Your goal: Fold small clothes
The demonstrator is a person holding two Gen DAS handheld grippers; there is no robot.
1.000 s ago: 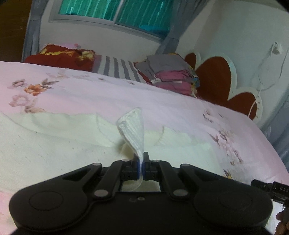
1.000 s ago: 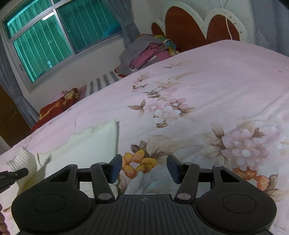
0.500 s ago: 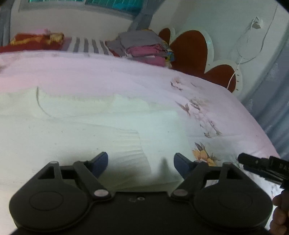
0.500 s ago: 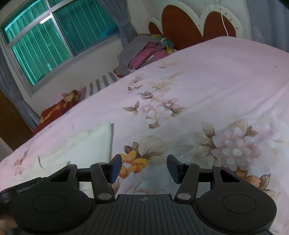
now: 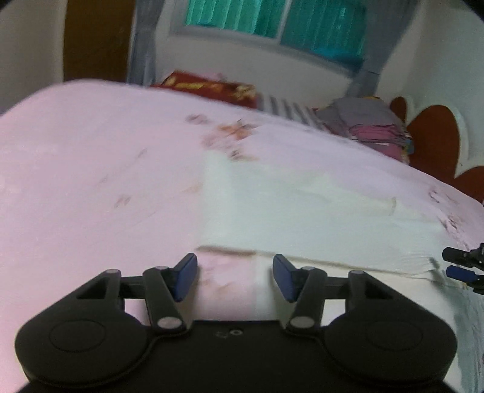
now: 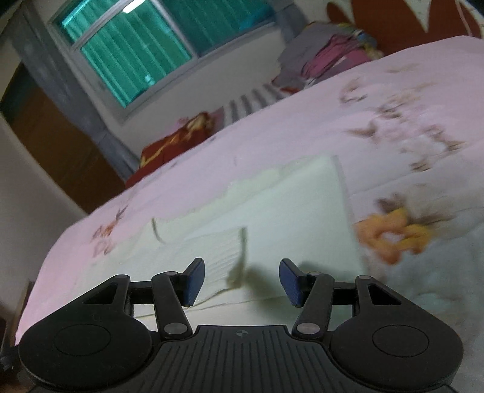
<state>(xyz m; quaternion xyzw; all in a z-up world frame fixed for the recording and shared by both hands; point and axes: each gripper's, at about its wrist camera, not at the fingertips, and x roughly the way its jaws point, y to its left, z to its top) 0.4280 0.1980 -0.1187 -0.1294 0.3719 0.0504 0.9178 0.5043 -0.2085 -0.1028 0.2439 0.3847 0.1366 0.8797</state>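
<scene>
A small cream-white garment (image 5: 302, 211) lies flat on the pink flowered bedsheet (image 5: 90, 181). My left gripper (image 5: 234, 279) hovers over the garment's near left edge, its jaws closing with nothing between them. The other gripper's blue-tipped fingers (image 5: 462, 266) show at the right edge of that view, over the garment's ribbed hem. In the right wrist view the same garment (image 6: 287, 211) has a folded ribbed flap (image 6: 224, 251) lying on top. My right gripper (image 6: 242, 282) stands open above the garment's near part, holding nothing.
A stack of folded grey and pink clothes (image 5: 369, 127) sits at the far side of the bed beside a red heart-shaped headboard (image 5: 432, 145). A red patterned pillow (image 5: 208, 87) and a striped one (image 5: 287, 107) lie under the window (image 5: 272, 21).
My left gripper let go of the ribbed white flap it was pinching, opened wide, then swung left to the garment's edge. My right gripper swung left from the flowered sheet onto the garment.
</scene>
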